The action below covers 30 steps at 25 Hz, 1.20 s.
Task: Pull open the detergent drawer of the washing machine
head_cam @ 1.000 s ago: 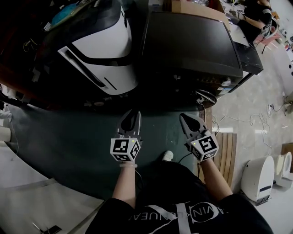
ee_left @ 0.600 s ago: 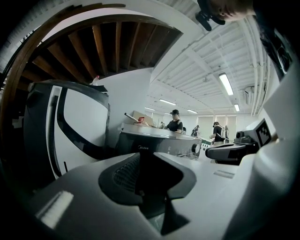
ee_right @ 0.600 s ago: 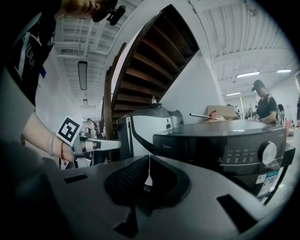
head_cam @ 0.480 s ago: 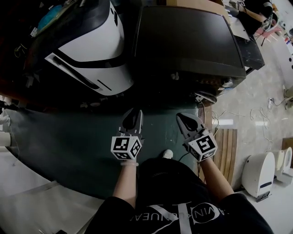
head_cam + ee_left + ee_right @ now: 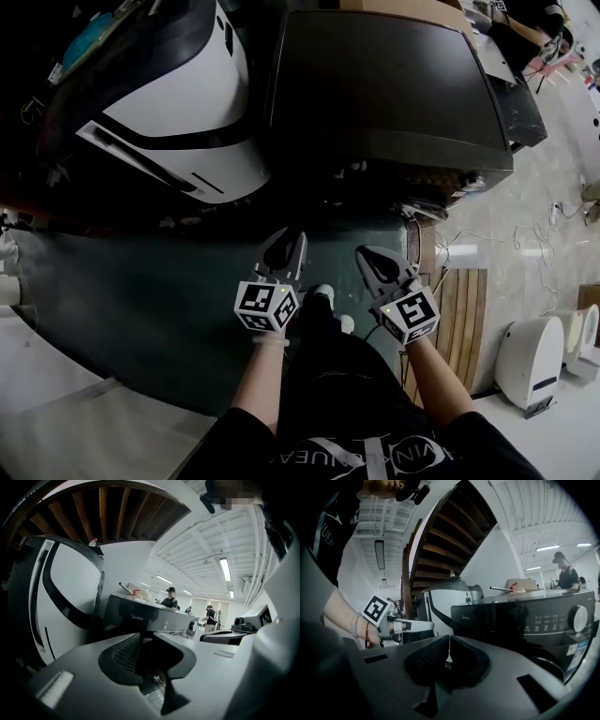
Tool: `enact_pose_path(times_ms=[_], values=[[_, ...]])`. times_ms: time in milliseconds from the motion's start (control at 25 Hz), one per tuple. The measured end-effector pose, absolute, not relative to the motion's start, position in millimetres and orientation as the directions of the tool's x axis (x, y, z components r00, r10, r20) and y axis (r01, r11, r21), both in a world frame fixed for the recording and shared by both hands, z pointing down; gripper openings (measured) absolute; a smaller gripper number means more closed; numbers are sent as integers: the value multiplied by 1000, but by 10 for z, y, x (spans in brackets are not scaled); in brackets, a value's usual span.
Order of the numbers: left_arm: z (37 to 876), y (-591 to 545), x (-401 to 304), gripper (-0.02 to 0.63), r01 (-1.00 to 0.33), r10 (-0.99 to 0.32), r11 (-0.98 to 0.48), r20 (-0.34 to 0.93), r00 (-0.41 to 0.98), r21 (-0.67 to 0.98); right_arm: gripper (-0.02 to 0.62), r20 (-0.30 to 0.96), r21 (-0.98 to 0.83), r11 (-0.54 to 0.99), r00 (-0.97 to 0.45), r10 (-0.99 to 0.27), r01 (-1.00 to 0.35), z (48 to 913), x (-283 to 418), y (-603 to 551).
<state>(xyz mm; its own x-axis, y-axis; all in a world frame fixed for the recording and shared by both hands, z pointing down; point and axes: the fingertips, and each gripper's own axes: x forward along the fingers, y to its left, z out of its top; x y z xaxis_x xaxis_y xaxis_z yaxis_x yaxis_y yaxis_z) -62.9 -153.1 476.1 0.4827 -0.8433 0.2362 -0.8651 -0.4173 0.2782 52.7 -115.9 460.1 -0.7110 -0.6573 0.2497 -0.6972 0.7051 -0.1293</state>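
Observation:
The dark front-load washing machine (image 5: 384, 84) stands ahead of me. Its detergent drawer front (image 5: 476, 620), the panel with the brand name, sits flush and closed left of the buttons and dial (image 5: 580, 617); the same panel (image 5: 136, 617) shows in the left gripper view. My left gripper (image 5: 291, 242) hangs in the air short of the machine's front, jaws a little apart, nothing between them (image 5: 146, 637). My right gripper (image 5: 367, 255) is beside it, also clear of the machine, its jaw tips together on nothing (image 5: 449, 639). The left gripper (image 5: 424, 625) shows at the left of the right gripper view.
A white appliance (image 5: 178, 103) with a black stripe stands close to the left of the washer. A dark floor mat (image 5: 141, 300) lies under me, a wooden slat board (image 5: 464, 309) and white devices (image 5: 530, 361) to the right. People stand far behind the machine (image 5: 169, 597).
Both grippers have sunk and drawn closer together; the left one shifted right, the right one slightly left. The washing machine fills more of the head view. Jaw openings look unchanged.

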Motion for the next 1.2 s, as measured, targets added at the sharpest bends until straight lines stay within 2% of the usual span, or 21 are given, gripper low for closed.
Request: enact_pose_path(times_ms=[360, 640, 1200], values=[[5099, -1968, -499, 80, -805, -803, -443, 226, 552, 395, 12, 300, -157, 685, -695, -653, -711, 4954, 390, -1473], [5230, -2270, -338, 98, -683, -763, -465, 135, 632, 564, 12, 326, -166, 670, -681, -655, -724, 5082, 294, -1708], [5280, -2721, -406, 106, -493, -799, -422, -54, 599, 761, 12, 345, -184, 639, -657, -670, -747, 5397, 291, -1935]])
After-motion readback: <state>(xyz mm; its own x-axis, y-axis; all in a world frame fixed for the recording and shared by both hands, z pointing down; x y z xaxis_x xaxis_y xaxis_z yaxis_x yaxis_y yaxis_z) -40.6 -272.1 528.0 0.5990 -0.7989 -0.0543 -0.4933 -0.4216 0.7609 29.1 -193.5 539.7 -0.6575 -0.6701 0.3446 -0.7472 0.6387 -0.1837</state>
